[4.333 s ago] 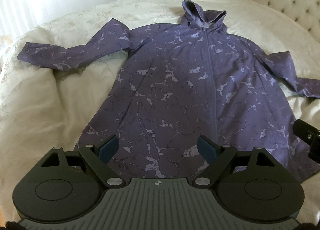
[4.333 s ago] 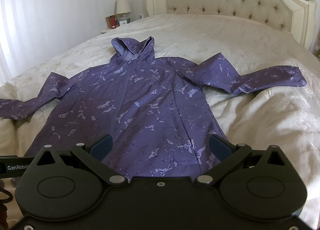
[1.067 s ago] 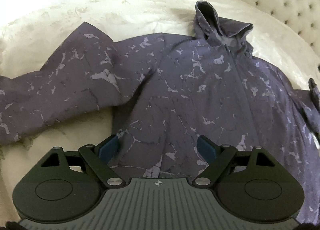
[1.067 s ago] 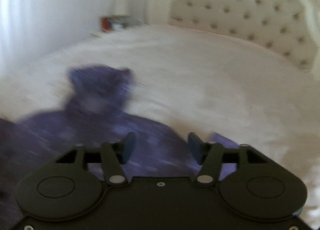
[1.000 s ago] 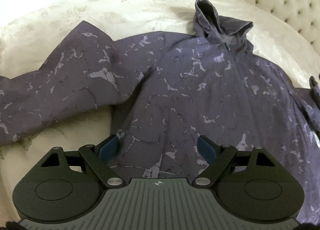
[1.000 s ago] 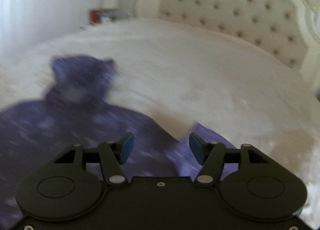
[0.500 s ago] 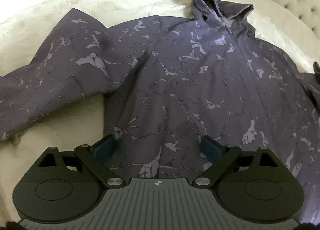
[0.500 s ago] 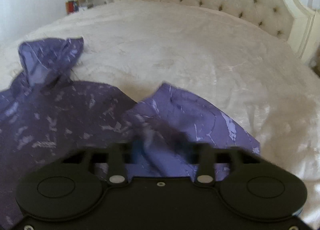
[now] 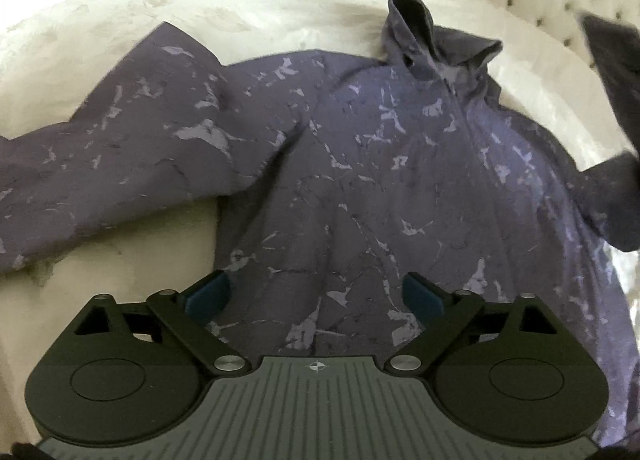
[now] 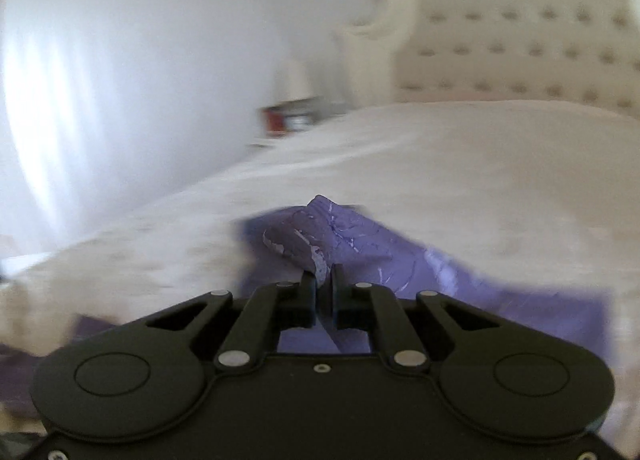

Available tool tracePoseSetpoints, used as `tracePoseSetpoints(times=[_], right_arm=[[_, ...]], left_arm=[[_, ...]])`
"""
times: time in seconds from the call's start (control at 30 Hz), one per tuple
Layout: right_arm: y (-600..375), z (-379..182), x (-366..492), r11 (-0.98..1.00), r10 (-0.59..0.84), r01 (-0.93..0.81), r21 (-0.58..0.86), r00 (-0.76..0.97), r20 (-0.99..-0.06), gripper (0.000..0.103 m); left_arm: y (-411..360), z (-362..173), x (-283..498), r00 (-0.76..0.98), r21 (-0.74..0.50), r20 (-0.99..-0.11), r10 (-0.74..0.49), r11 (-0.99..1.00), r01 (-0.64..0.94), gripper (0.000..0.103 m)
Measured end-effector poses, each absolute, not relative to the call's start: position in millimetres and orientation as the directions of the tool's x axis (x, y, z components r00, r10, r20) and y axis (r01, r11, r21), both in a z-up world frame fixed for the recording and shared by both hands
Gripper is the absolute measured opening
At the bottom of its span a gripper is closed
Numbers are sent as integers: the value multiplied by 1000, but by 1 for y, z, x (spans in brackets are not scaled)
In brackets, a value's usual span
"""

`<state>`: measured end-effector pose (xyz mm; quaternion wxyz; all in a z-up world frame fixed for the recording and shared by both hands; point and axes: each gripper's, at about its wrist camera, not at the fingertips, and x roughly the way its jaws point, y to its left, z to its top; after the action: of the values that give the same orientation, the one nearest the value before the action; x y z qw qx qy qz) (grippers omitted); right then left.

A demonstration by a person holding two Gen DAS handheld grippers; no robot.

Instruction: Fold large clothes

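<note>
A large purple hooded jacket with a pale marbled print lies front up on the bed, hood toward the headboard. Its left sleeve stretches out flat to the left. My left gripper is open and empty, low over the jacket's left side near the armpit. My right gripper is shut on the jacket's right sleeve and holds it lifted off the bed; the raised sleeve also shows in the left wrist view at the right edge.
The cream bedspread covers the bed around the jacket. A tufted cream headboard stands at the far end. A nightstand with a lamp and small items sits beside the bed's far left corner.
My right gripper has closed on the right sleeve and lifted it up off the bed. My left gripper has held its place over the jacket's left side, still open.
</note>
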<state>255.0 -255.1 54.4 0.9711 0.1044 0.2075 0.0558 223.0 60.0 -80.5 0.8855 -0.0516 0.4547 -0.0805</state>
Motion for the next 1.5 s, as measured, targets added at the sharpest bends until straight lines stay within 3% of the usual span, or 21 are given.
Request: tracePoseSetpoints(times=[0.13, 0.33, 0.47, 0.5, 0.57, 0.6, 0.83, 1.03, 1.3, 1.5], right_arm=[[-183, 40, 270, 946, 301, -217, 242, 867, -398, 13], [-103, -12, 288, 903, 427, -327, 279, 750, -504, 14], [-83, -42, 284, 881, 472, -373, 290, 671, -571, 31], [-83, -45, 283, 876, 481, -378, 298, 659, -578, 46], [-94, -43, 276, 863, 506, -385, 328, 646, -572, 64], [-102, -38, 271, 859, 511, -383, 339, 650, -562, 66], [-184, -6, 258, 892, 437, -264, 367, 715, -546, 67], [-263, 6, 243, 941, 287, -109, 320, 758, -586, 72], [-349, -5, 205, 923, 158, 141, 357, 709, -687, 73], [-359, -17, 194, 934, 146, 132, 332, 707, -692, 80]], left_arm=[[68, -70, 213, 595, -149, -783, -179, 984, 99, 94], [81, -61, 201, 622, -122, -769, -150, 989, 87, 94], [87, -58, 196, 632, -103, -764, -133, 991, 83, 94], [87, -56, 195, 635, -99, -762, -131, 991, 86, 94], [86, -51, 193, 648, -93, -750, -133, 991, 95, 94], [86, -46, 191, 658, -91, -741, -134, 991, 100, 94], [54, -20, 201, 712, -82, -679, -176, 983, 164, 94], [18, -25, 226, 728, -63, -657, -193, 977, 202, 94], [-8, -73, 268, 682, -20, -714, -159, 978, 207, 94], [-7, -103, 291, 643, 54, -762, -74, 983, 177, 95]])
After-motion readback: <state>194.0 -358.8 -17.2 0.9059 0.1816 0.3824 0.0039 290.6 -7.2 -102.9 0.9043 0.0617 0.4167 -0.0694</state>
